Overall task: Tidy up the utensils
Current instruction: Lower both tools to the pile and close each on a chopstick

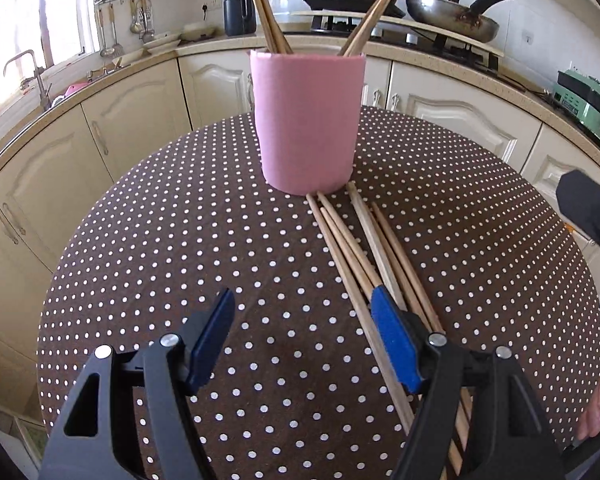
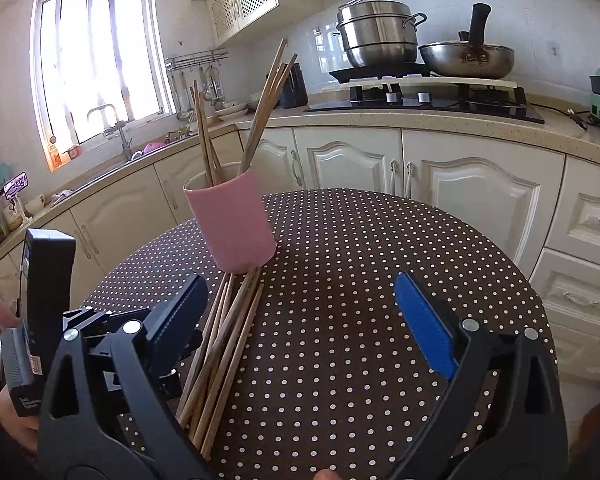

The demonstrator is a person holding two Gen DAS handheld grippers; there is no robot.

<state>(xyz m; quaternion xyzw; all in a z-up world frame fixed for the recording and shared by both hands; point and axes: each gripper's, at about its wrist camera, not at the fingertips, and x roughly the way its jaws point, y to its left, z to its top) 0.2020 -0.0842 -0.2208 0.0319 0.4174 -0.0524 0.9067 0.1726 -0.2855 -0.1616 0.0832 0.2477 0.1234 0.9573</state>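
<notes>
Left tongs (image 1: 300, 316) stand apart over the dotted desk (image 1: 160, 240), holding nothing. Right tongs (image 2: 300, 304) also apart, empty. Loose chopsticks (image 1: 356, 248) lie at frame centre, touching the pink cup (image 1: 306, 120).

**Clearance on table**

Pink cup (image 1: 308, 120) stands mid-table, upright chopsticks (image 1: 266, 8) fanning above its rim. Loose chopsticks (image 1: 352, 248) lie in front, touching its base. Dotted tablecloth (image 1: 160, 260) left and right (image 2: 380, 280) is open.

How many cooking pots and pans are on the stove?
2: a tall steel steamer pot on the left burner and a steel pan with a black handle on the right burner of the stove.
</notes>
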